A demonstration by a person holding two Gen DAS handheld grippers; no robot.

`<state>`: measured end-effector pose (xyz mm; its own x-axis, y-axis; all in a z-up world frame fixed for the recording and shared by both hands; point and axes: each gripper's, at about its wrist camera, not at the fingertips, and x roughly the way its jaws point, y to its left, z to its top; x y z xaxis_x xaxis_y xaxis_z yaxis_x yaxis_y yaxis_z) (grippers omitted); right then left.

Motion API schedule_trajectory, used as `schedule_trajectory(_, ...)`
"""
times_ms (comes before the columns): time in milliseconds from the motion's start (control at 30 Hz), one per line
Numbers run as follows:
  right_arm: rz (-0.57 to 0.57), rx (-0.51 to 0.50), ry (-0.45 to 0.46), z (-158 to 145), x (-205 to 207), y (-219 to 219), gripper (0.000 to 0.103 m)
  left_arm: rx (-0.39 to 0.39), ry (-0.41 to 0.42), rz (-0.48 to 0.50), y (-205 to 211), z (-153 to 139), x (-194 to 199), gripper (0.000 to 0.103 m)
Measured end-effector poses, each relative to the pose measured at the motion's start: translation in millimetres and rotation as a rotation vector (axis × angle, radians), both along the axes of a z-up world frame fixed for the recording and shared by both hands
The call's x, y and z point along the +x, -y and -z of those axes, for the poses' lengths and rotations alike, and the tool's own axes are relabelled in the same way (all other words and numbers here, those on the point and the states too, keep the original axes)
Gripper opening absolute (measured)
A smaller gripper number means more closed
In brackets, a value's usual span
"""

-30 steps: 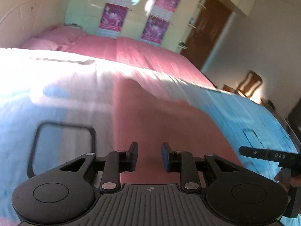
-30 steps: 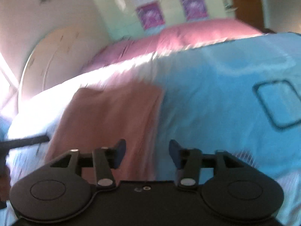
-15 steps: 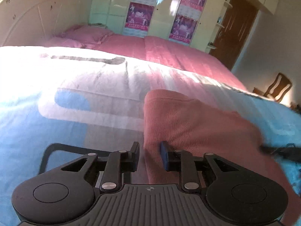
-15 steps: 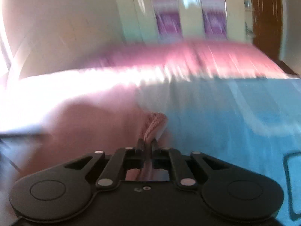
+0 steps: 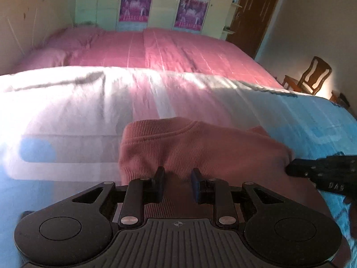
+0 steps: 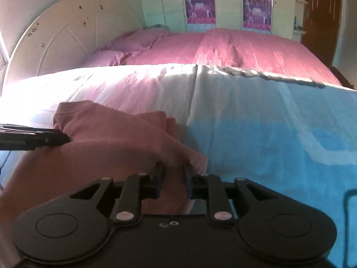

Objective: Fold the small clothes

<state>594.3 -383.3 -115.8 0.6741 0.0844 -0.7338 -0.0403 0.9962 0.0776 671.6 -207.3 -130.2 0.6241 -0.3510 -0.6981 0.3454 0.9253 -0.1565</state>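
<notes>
A small pink ribbed garment (image 5: 200, 147) lies on the blue and white bed sheet (image 5: 78, 116), its far part folded over toward me. My left gripper (image 5: 178, 179) sits low over its near left part, jaws apart with cloth between them. My right gripper (image 6: 173, 174) sits over the garment's (image 6: 107, 143) near right edge, jaws apart around a raised fold of cloth. The right gripper also shows at the garment's right side in the left wrist view (image 5: 321, 172), and the left gripper shows at its left side in the right wrist view (image 6: 33, 137).
A pink bedspread (image 5: 167, 49) and pillows (image 6: 125, 49) cover the far half of the bed. A white headboard (image 6: 55, 35) stands at the left. A wooden chair (image 5: 312, 76) and brown door (image 5: 254, 15) are at the right. Postered wardrobes (image 6: 223, 2) line the back wall.
The right gripper was shut on the garment's edge half a second ago and its jaws are now apart. The garment's far part has been folded toward me. The left jaws have widened.
</notes>
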Motion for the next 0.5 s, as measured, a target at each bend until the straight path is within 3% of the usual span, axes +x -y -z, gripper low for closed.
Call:
schedule_trajectory(67,-0.022,-0.001,0.054,-16,-25,-12,0.023,0.0,0.062,0.057,-3,-9,-33,0.026)
schedule_trajectory(167,-0.117,0.029,0.104,-25,-67,-36,0.023,-0.027,0.078,0.114,-8,-7,-88,0.026)
schedule_trajectory(200,-0.157,0.034,0.105,-24,-82,-45,0.019,-0.004,0.079,0.131,-7,-3,-103,0.026)
schedule_trajectory(267,-0.215,-0.018,0.059,-11,-103,-58,0.017,0.043,0.086,0.099,-8,8,-131,0.026)
schedule_trajectory(300,-0.226,-0.075,0.019,1,-112,-61,0.016,0.012,0.078,0.081,-13,10,-137,0.026)
schedule_trajectory(367,-0.227,-0.147,0.056,13,-131,-66,0.017,-0.001,0.06,0.042,-19,5,-148,0.027)
schedule_trajectory(433,-0.208,-0.178,0.052,2,-141,-74,0.019,0.008,0.071,0.015,-20,-4,-157,0.027)
schedule_trajectory(500,-0.191,-0.161,0.106,-17,-155,-76,0.021,0.01,0.064,0.007,-22,-7,-168,0.027)
